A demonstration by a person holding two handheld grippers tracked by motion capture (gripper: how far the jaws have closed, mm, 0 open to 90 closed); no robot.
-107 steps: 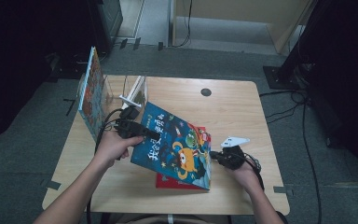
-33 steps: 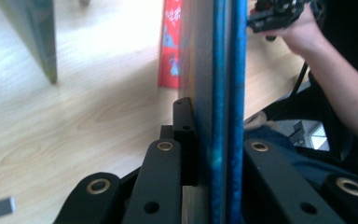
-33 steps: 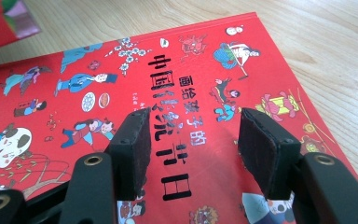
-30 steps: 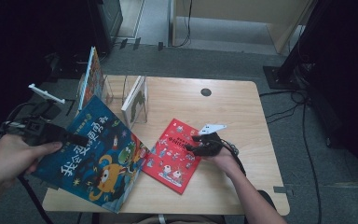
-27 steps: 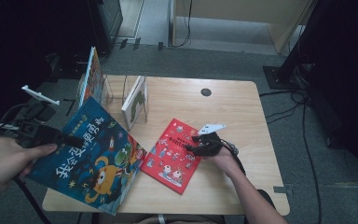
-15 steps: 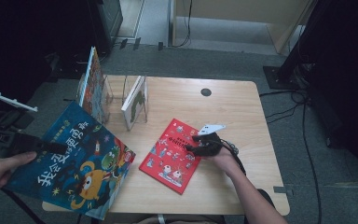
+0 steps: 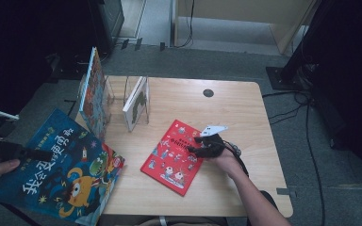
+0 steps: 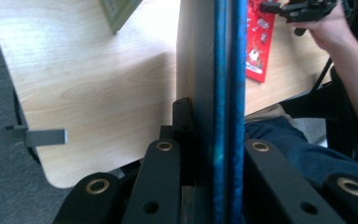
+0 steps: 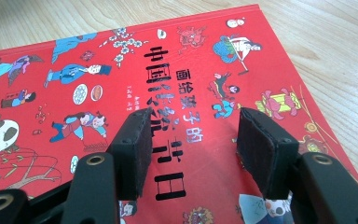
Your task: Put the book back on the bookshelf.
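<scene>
At the left edge of the high view, off the table's front left corner, the left gripper (image 7: 28, 154) is clamped on the blue book (image 7: 59, 172); the left gripper view shows its two black jaws closed on the book's edge, one jaw on each cover. The blue book is held tilted, cover up, with most of it hanging over the grey floor and only its right-hand corner overlapping the table (image 7: 245, 113). On the table's front middle, the red book (image 7: 169, 157) lies flat, cover up, turned at an angle to the table's edges. The right gripper (image 7: 194, 145) rests over the red book's right-hand part, with the person's right hand and forearm coming in from the bottom edge. The right gripper view shows its jaws spread apart above the red cover (image 9: 177, 93), with printed black characters visible in the gap and nothing gripped between the pads (image 9: 133, 144). Toward the table's back left, a clear book stand (image 7: 131, 92) holds two upright books: a tall colourful book (image 7: 93, 96) at the left end and a white book (image 7: 136, 101) just to its right, well apart from the red book.
</scene>
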